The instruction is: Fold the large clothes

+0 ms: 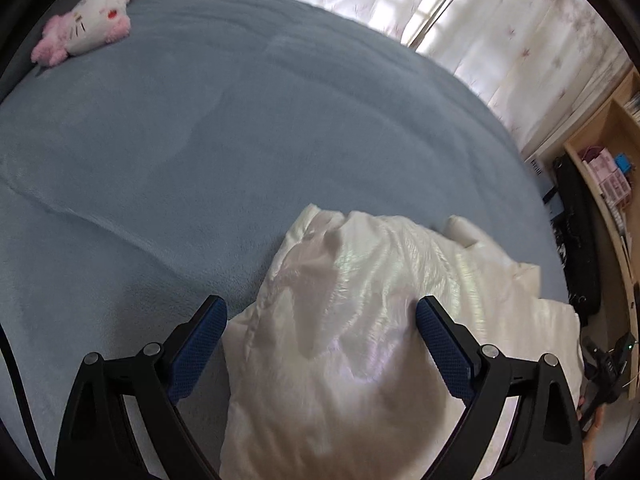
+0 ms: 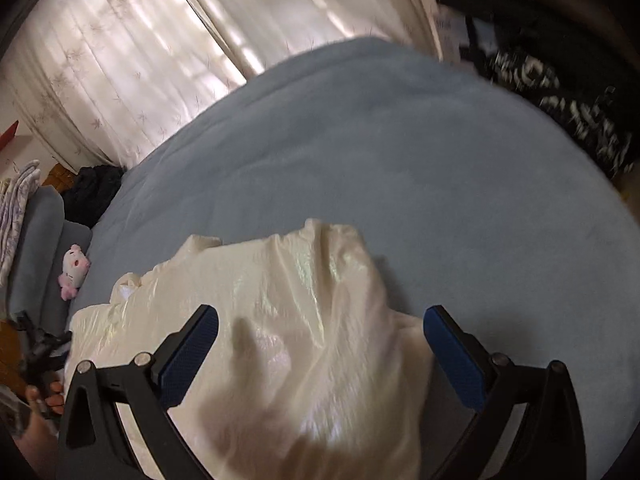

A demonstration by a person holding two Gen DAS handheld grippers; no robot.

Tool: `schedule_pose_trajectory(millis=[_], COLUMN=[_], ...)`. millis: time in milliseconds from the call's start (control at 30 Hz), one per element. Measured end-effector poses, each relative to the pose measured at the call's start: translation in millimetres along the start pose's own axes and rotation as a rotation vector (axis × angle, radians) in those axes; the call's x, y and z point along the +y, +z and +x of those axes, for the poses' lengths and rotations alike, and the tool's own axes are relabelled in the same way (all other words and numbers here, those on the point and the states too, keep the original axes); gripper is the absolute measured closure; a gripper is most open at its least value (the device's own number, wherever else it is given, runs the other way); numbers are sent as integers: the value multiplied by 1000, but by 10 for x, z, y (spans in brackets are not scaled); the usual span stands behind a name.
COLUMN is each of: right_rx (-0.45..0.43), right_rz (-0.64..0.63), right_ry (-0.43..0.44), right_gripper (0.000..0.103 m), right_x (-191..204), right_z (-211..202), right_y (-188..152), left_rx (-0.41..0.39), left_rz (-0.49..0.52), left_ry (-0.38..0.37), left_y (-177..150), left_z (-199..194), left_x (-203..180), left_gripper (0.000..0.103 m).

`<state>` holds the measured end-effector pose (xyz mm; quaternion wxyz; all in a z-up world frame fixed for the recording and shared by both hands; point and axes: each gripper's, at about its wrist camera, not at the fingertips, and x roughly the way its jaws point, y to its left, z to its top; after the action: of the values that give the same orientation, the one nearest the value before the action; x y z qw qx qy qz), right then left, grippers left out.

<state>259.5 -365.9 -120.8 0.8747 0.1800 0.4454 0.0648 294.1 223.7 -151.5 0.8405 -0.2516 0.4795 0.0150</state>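
Note:
A large shiny cream-white garment (image 1: 380,312) lies bunched on the blue bedspread (image 1: 200,152); it also shows in the right wrist view (image 2: 288,320). My left gripper (image 1: 322,312) is open, its blue-padded fingers (image 1: 200,344) spread wide just above the garment's left part, holding nothing. My right gripper (image 2: 322,320) is open too, spread above the garment's right part, with its right finger (image 2: 456,356) over the blue bedspread (image 2: 400,152). The garment's near edge is hidden under both grippers.
A pink and white plush toy (image 1: 86,26) lies at the bed's far left corner and shows in the right wrist view (image 2: 73,270). White curtains (image 1: 500,28) hang behind the bed. Wooden shelves (image 1: 612,152) stand at right, and a dark printed cloth (image 2: 560,92) lies beyond the bed.

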Motion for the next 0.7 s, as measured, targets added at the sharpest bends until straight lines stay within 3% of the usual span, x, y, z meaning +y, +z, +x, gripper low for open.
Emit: schedule_pose_trajectory(millis=[100, 133, 167, 200, 233, 300, 333, 467, 600, 700], right_rx=[53, 68, 80, 88, 85, 30, -3, -132, -82, -65], right_rz=[15, 29, 34, 15, -9, -78, -98, -137, -141, -124], right_ry=[65, 85, 95, 76, 59, 4, -20, -128, -263, -300], right_gripper=[1, 3, 16, 36, 44, 73, 77, 79, 79, 78], right_x=[-2, -7, -1, 30, 74, 192, 243, 410, 398, 299], right_z=[176, 238, 286, 318, 310, 202, 134, -44, 279, 499], right_y=[14, -2, -22, -43, -53, -76, -78, -44, -10, -45], left_rx=[51, 56, 45, 36, 26, -33, -62, -171, -201, -207], left_rz=[-6, -6, -1, 10, 26, 78, 97, 122, 143, 160], left_ry=[-22, -25, -24, -17, 0, 57, 82, 182, 311, 379], left_y=[12, 6, 4, -3, -32, -78, -86, -69, -97, -161], left_z=[179, 211, 230, 233, 224, 134, 73, -77, 122, 336], left_x=[11, -2, -50, -93, -142, -290, -368, -652, -782, -734], left_gripper=[9, 14, 21, 38, 53, 73, 80, 84, 84, 80])
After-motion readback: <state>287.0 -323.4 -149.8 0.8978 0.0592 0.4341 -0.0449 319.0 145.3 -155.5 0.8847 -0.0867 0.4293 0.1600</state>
